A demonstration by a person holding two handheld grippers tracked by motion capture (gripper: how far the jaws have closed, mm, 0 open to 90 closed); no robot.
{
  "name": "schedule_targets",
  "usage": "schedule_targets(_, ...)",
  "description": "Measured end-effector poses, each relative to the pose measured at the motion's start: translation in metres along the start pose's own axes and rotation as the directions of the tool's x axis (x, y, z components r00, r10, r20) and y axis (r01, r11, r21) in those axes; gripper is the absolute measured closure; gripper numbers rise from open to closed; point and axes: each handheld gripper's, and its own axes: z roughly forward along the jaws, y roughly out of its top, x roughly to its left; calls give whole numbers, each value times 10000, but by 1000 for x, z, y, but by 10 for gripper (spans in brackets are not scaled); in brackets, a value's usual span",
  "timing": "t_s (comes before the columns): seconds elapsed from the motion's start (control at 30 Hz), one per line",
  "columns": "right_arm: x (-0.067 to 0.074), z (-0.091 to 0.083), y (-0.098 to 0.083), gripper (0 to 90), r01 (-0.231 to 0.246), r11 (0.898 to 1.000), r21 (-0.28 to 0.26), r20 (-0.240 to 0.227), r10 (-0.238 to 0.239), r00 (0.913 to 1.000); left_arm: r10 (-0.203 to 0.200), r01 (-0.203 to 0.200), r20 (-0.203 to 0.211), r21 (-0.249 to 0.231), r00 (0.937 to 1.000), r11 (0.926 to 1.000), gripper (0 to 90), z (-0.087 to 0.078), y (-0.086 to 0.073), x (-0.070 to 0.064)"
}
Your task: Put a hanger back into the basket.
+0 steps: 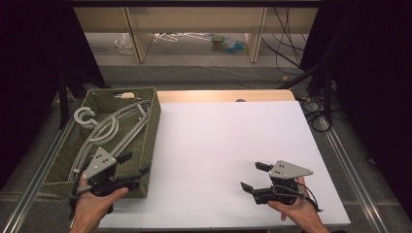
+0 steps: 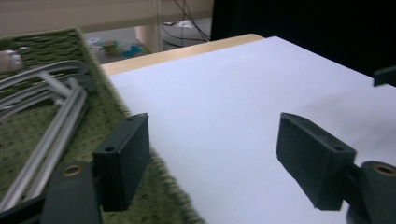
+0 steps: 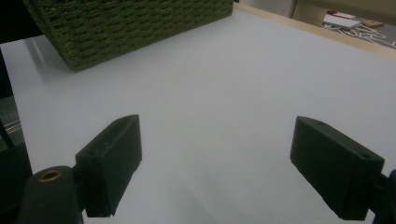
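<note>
High view: a woven green basket (image 1: 145, 141) sits at the left edge of the white table (image 1: 218, 145), with grey plastic hangers (image 1: 111, 128) lying inside; no writing is readable. The left gripper (image 1: 137, 164) hovers over the basket's near right rim, jaws spread and empty. The right gripper (image 1: 253, 175) rests over bare table, jaws also wide apart.

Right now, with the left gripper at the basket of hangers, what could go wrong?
1. The hangers lie tangled together; gripping one may drag out the others.
2. The left gripper, jaws open, sits over the basket rim, and a jaw may snag the weave.
</note>
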Motion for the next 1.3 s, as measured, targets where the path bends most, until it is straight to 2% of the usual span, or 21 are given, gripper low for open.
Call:
schedule_targets(0.1,-1,0,0,174,84,9999,-108,76,-83,9999,-21,27,368,-164,9993,9999,239,5,-4,-7)
schedule_targets(0.13,0,0,0,173,3,10000,-64,-85,-3,10000,-28,34,392,-147,9992,9999,232,6,-6,-11)
schedule_targets(0.23,0,0,0,171,-8,9999,-106,-73,8,10000,118,-107,671,-163,9977,9998,215,12,-11,-16)
schedule_targets(0.27,0,-1,0,171,-100,9999,-42,-164,99,9998,53,-43,561,-184,9984,9998,211,12,-13,-19)
schedule_targets(0.3,1,-1,0,171,-100,9999,-91,-42,100,9999,257,-243,553,-266,9981,9994,211,13,-14,-19)
schedule_targets(0.37,1,-3,0,171,-120,9998,-149,-9,119,9999,140,-112,634,-440,9979,9990,210,14,-19,-22)
schedule_targets(0.47,1,-4,1,170,-169,9994,-295,16,169,9999,469,-440,610,-477,9970,9979,206,17,-26,-27)
schedule_targets(0.5,3,-3,1,170,-341,9986,-398,-62,339,9994,440,-412,595,-489,9973,9980,206,18,-29,-28)
schedule_targets(0.57,5,-5,0,169,-387,9986,-368,-34,386,9992,332,-292,622,-635,9975,9976,206,20,-33,-29)
schedule_targets(0.7,13,-11,-2,164,-376,9986,-381,-33,375,9993,436,-387,703,-703,9966,9968,189,20,-37,-30)
schedule_targets(0.77,15,-14,-5,163,-429,9970,-646,57,433,9990,421,-363,741,-785,9964,9963,189,21,-40,-30)
schedule_targets(0.8,15,-17,-6,163,-466,9977,-488,104,472,9988,416,-367,719,-686,9965,9970,186,20,-41,-30)
schedule_targets(0.9,15,-21,-8,160,-389,9970,-671,276,408,9988,360,-310,706,-717,9969,9969,171,22,-42,-30)
schedule_targets(0.93,15,-21,-8,160,-505,9966,-656,304,525,9982,349,-308,624,-662,9974,9973,171,21,-42,-30)
schedule_targets(1.3,13,-19,-7,160,-554,9961,-693,228,571,9981,233,-183,624,-790,9978,9967,170,20,-41,-29)
